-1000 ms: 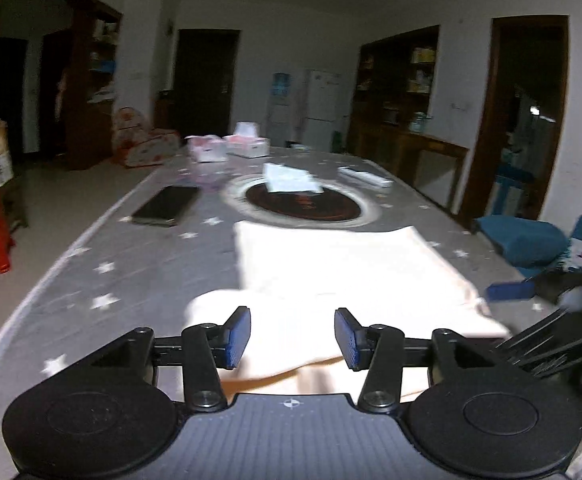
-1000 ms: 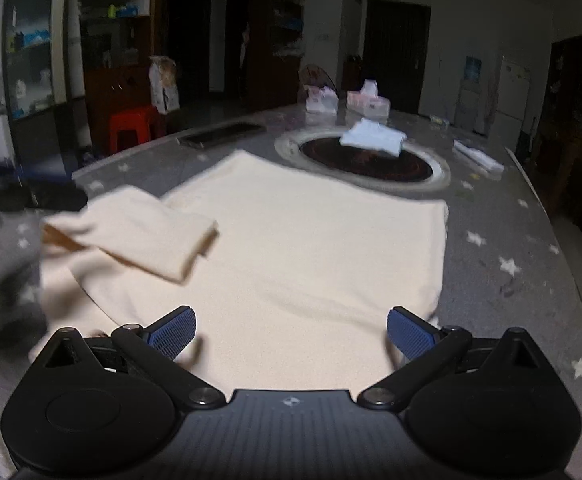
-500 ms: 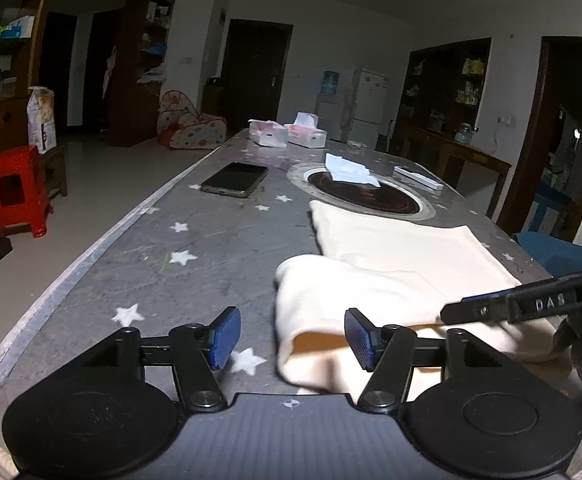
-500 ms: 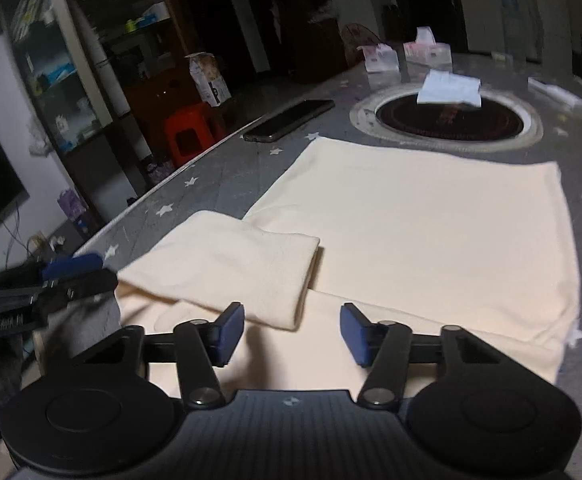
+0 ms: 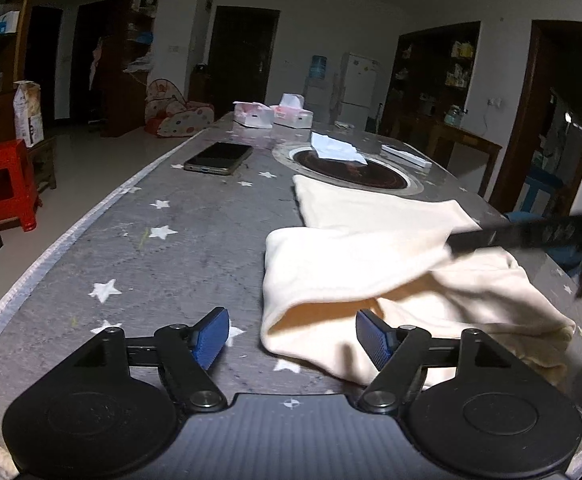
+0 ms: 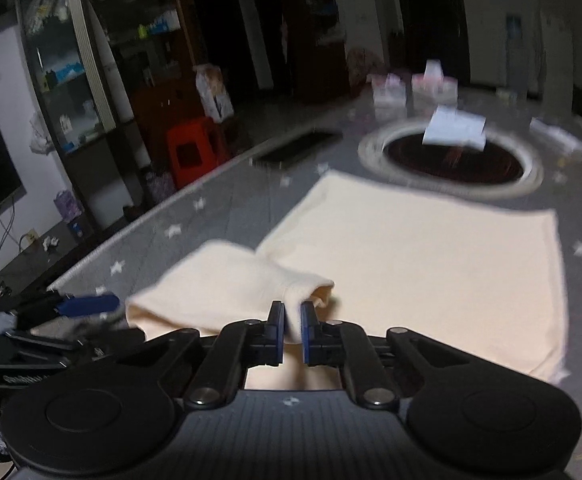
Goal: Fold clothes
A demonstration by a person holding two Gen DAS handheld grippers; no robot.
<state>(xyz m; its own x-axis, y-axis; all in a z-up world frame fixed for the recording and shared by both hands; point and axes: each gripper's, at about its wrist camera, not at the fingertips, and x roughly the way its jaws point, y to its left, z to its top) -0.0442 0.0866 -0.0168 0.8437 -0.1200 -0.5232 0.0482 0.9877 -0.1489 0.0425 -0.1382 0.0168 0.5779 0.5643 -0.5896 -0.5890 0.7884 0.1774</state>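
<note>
A cream garment (image 6: 419,264) lies flat on the grey star-patterned table (image 5: 179,248). Its sleeve (image 6: 227,284) is folded back over the near left corner. My right gripper (image 6: 292,328) is shut on the sleeve's cuff edge; in the left wrist view its dark finger (image 5: 515,236) reaches in from the right and lifts the sleeve (image 5: 351,264). My left gripper (image 5: 292,337) hangs low over the table with its jaws opening. The sleeve's near fold lies between its blue pads (image 5: 211,336) without being pressed. The left gripper (image 6: 87,305) also shows at the left of the right wrist view.
Beyond the garment is a round dark hotplate (image 5: 355,174) with a white cloth (image 5: 335,148) on it. A phone (image 5: 219,158), two tissue boxes (image 5: 253,114) and a white remote (image 5: 405,156) lie farther back. A red stool (image 5: 7,184) stands off the table's left edge.
The right gripper's jaws went from wide open to shut on the sleeve and raised it a little. The left gripper's jaws spread wider, and it moved left, off the garment.
</note>
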